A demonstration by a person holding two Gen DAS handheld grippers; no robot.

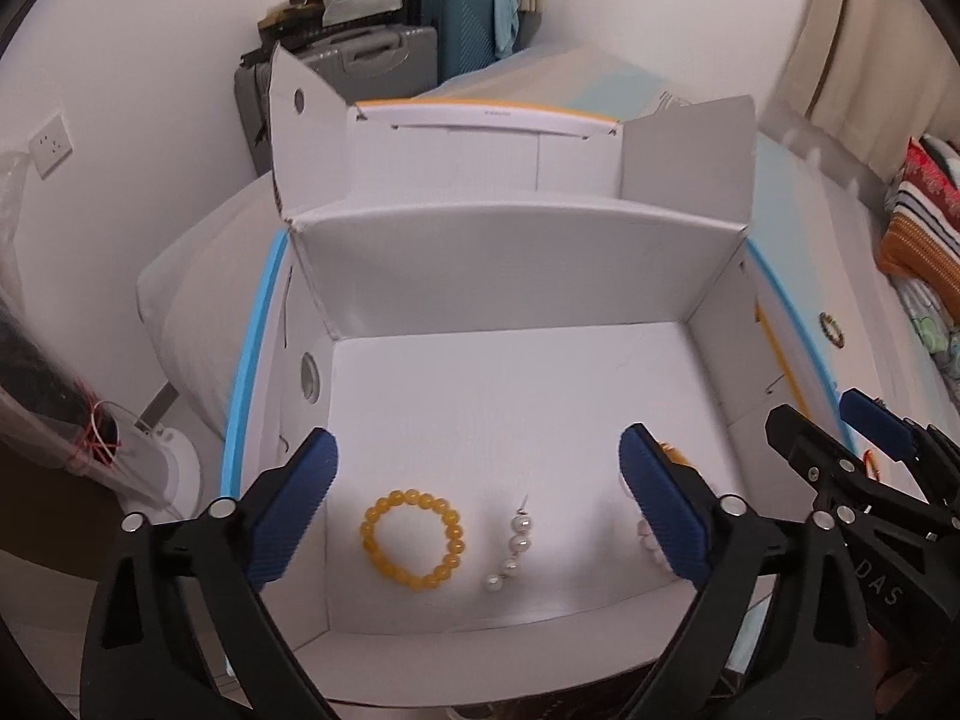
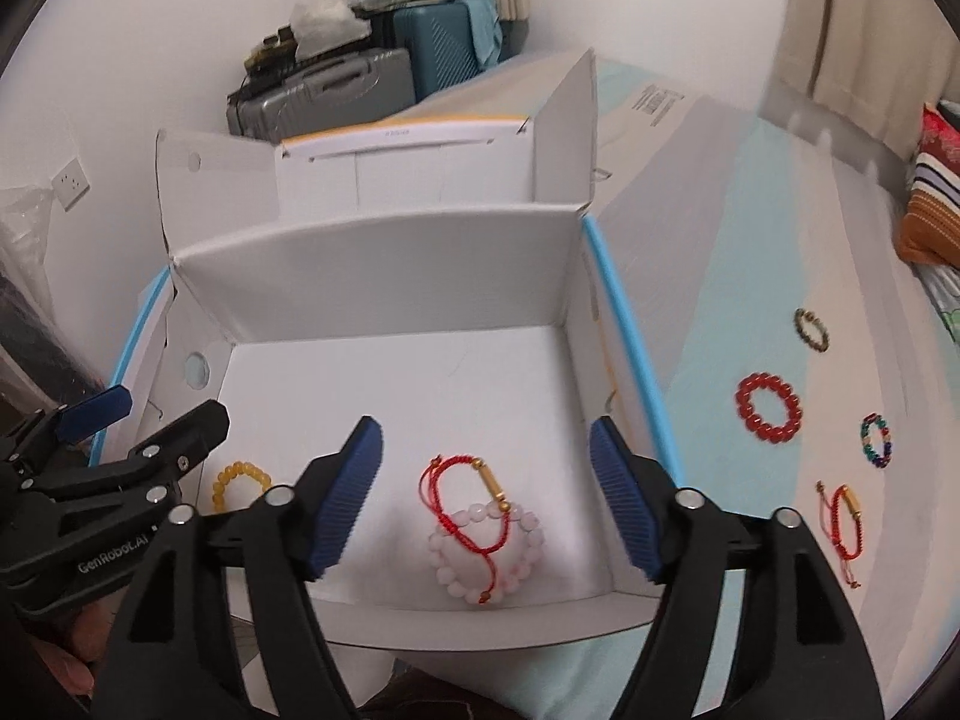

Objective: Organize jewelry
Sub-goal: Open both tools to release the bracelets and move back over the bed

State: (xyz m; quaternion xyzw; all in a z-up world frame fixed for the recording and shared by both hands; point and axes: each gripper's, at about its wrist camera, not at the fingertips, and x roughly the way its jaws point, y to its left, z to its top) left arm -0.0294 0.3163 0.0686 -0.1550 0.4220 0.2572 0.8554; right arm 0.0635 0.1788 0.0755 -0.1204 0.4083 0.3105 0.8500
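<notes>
Sorting is partly done: the open white cardboard box (image 2: 384, 276) holds a yellow beaded bracelet (image 1: 413, 539), a pearl strand (image 1: 512, 545), a pink beaded bracelet (image 2: 489, 546) and a red cord bracelet (image 2: 465, 501). Four bracelets, among them a red beaded bracelet (image 2: 769, 406), lie on the striped bedsheet (image 2: 690, 276). Left gripper (image 1: 480, 504) and right gripper (image 2: 486, 498) hover with jaws spread, empty.

left gripper (image 1: 477, 516) agape, right gripper (image 2: 486, 498) seemingly likewise

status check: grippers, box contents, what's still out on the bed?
Left gripper and right gripper open, empty, over white box. Inside: yellow bracelet, pearl strand, red cord bracelet on pink bracelet. Four bracelets left on bed, nearest red bead bracelet.
</notes>
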